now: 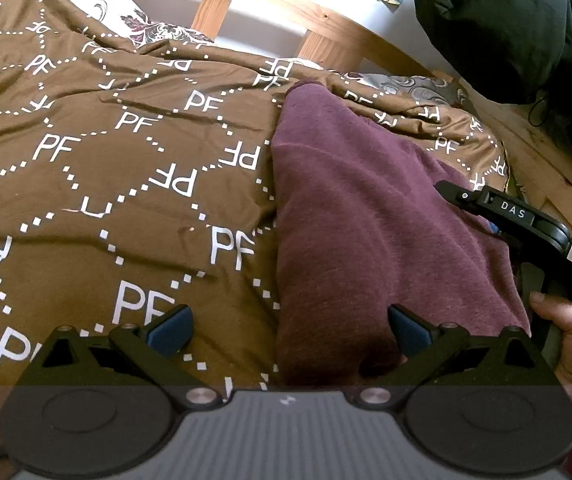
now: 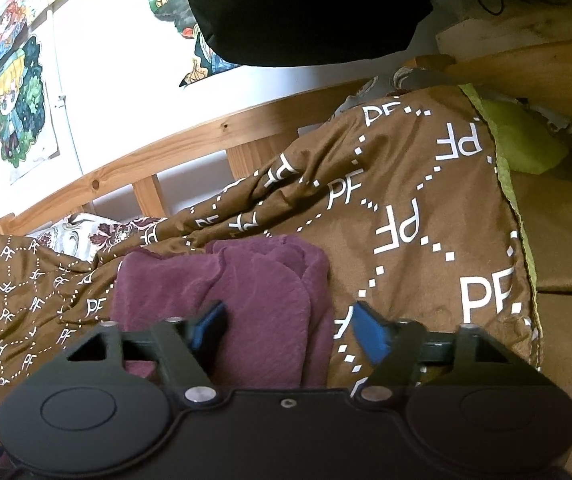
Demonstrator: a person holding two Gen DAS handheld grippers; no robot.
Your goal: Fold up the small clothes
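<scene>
1. While the maroon garment lies lengthwise on the brown patterned bedspread, near the bed's wooden rail, neither gripper is seen to be clamped on it.
2. Both blue pads of the left gripper are spread wide; the cloth's near edge is only straddled, so nothing is gripped there.
3. Half-parted jaws are shown on the right gripper, with a thick fold of the garment between them, but no pinch by the pads can be confirmed.
4. Should the right jaws be closed where they stand, only the top layer may be caught, and the layers beneath could be dragged askew.
5. Bedspread may be nipped along with the garment, since the loose cover is wrinkled just beside it; the whole surface would then be pulled.
6. A lopsided fold is likely if one end is lifted while the other is left unheld.
</scene>
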